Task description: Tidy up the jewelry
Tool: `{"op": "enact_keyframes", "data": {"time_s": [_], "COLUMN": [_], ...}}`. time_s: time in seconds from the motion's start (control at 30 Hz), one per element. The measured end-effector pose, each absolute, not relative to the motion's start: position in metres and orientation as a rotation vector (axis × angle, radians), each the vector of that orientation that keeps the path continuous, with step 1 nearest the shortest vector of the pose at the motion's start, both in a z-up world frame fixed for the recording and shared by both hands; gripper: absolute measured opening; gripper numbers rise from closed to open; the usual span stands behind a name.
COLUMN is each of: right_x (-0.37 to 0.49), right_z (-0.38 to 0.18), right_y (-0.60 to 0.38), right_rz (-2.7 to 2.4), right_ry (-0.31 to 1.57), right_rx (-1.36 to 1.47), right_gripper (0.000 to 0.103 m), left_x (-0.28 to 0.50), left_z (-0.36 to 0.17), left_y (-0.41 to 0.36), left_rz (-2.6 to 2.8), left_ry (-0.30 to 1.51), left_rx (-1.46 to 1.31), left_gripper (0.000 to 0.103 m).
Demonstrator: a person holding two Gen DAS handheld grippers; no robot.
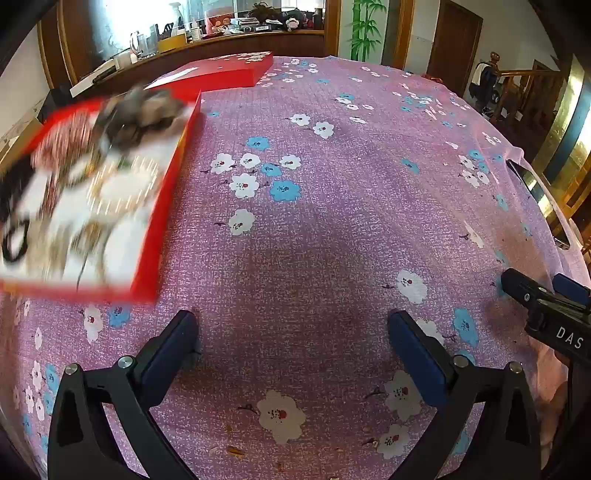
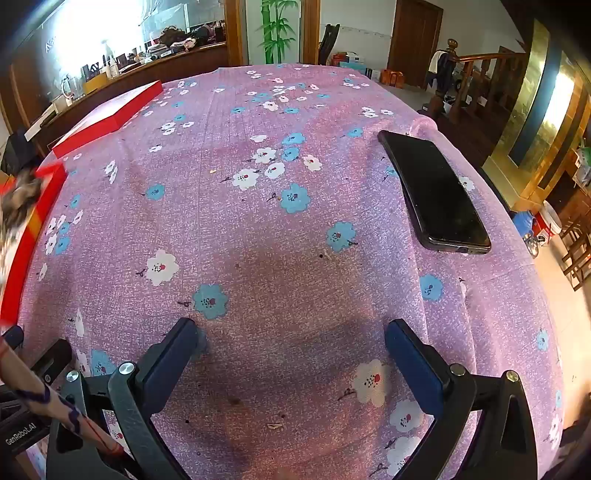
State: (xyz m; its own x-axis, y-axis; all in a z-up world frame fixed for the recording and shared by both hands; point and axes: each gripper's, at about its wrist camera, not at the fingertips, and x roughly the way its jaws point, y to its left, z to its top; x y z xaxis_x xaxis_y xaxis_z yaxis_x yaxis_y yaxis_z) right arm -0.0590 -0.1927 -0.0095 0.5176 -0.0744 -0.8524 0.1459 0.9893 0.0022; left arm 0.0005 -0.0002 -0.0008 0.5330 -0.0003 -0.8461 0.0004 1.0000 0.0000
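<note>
A red open box (image 1: 162, 206) with a white inside holds a blurred heap of jewelry (image 1: 110, 173), at the left of the left wrist view. Its red wall shows at the far left of the right wrist view (image 2: 33, 229). My left gripper (image 1: 291, 332) is open and empty over the purple flowered cloth (image 1: 314, 221), to the right of the box's near corner. My right gripper (image 2: 291, 336) is open and empty over the cloth (image 2: 258, 221); its tip shows at the right edge of the left wrist view (image 1: 546, 299).
The red box lid (image 1: 229, 72) lies at the table's far left, also in the right wrist view (image 2: 110, 114). A black phone (image 2: 432, 192) lies near the table's right edge. A wooden counter with clutter (image 1: 221, 33) stands behind the table.
</note>
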Motion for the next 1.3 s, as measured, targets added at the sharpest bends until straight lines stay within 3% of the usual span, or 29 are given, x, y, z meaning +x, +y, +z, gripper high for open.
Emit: {"op": "enact_keyframes", "data": {"time_s": [1.3], "right_x": [-0.0600], "right_z": [-0.0081], "right_y": [-0.1920], "right_rz": [-0.131], "right_ry": [1.020], "right_rx": [0.077], "right_gripper": [0.103], "left_x": [-0.0029], "left_z": [-0.0017], "left_y": [-0.0027], "left_rz": [0.000], "left_ry": [1.006], "left_rx": [0.000], "left_gripper": [0.103]}}
